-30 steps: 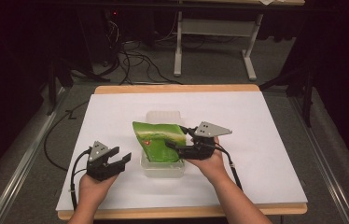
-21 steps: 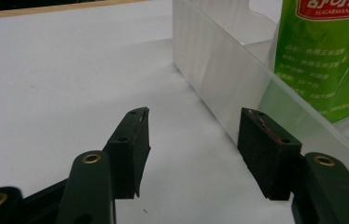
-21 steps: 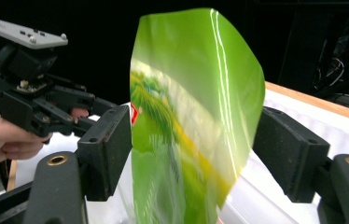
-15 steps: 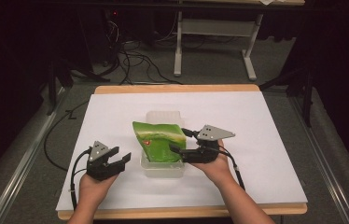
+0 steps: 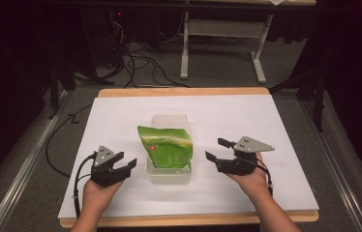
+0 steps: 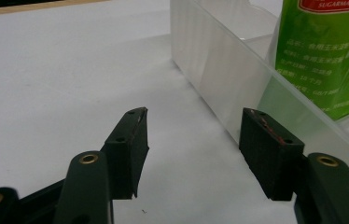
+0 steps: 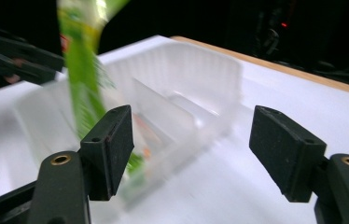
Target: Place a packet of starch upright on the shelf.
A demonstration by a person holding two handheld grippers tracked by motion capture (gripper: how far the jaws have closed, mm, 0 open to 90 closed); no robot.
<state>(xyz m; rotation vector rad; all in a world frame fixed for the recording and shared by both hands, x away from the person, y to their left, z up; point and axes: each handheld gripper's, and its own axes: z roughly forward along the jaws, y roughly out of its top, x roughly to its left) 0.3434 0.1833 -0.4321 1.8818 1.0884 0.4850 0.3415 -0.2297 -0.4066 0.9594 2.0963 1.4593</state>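
Note:
A green snack bag (image 5: 166, 147) stands tilted in the near end of a clear plastic divided box (image 5: 170, 175) at the table's middle. Up close, the bag (image 6: 324, 51) shows behind the box wall (image 6: 219, 70). My left gripper (image 5: 122, 164) rests open on the white table just left of the box, nothing between its jaws (image 6: 193, 154). My right gripper (image 5: 217, 150) is open to the right of the box, apart from the bag and empty. From its camera the bag (image 7: 81, 60) and the box (image 7: 186, 88) lie ahead of the right gripper (image 7: 191, 149).
The white table sheet (image 5: 276, 125) has a wooden edge (image 5: 184, 92) at the back. Behind the table stand a desk frame (image 5: 222, 34) and floor cables (image 5: 140, 63). Metal rails (image 5: 19, 169) run along both sides.
My right gripper has let go of the green bag, opened and drawn back to the right. The bag stays leaning in the box. The left gripper has hardly moved.

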